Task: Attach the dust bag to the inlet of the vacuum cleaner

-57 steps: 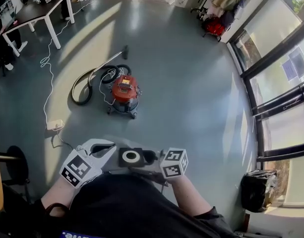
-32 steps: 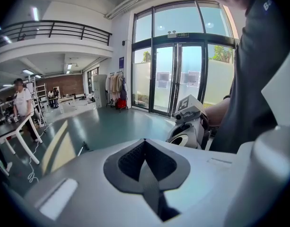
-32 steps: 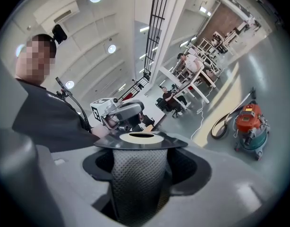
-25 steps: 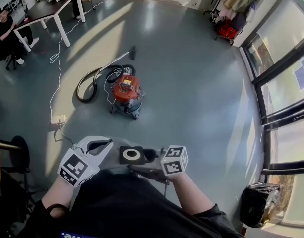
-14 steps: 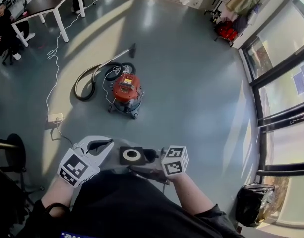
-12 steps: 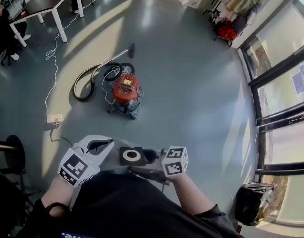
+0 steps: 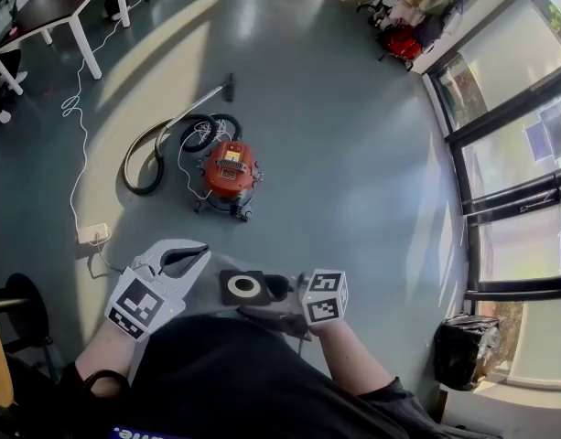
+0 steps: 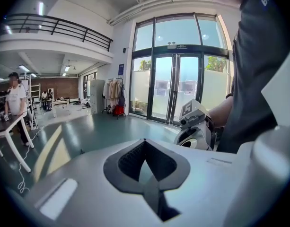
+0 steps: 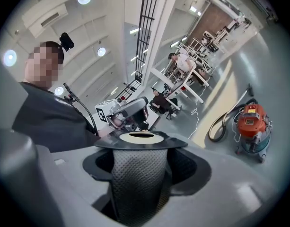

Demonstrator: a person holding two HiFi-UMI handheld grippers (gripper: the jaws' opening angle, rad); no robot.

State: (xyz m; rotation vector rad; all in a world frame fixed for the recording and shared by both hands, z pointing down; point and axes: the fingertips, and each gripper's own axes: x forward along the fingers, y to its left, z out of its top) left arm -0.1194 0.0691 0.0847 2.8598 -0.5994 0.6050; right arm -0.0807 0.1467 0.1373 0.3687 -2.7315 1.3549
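Observation:
The red vacuum cleaner [image 7: 229, 174] stands on the grey floor some way ahead of me, and it also shows in the right gripper view [image 9: 251, 122]. My right gripper [image 7: 278, 288] is shut on the dust bag [image 9: 135, 178], a grey fabric bag that hangs between the jaws. The bag's black collar with a pale ring [image 7: 242, 287] lies flat on top. My left gripper [image 7: 199, 254] is held close beside the collar, to its left. Its jaws [image 8: 145, 141] are shut with nothing in them.
A dark hose and wand [image 7: 161, 140] curl on the floor left of the vacuum. A white power strip [image 7: 91, 233] with its cable lies nearer left. A white-legged table [image 7: 51, 7] stands at far left. A black bin bag [image 7: 463, 350] sits by the glass wall on the right.
The floor has slid in the head view: the table and the seated person moved toward the left edge. Both grippers keep their pose before my body, with the bag still in the right one.

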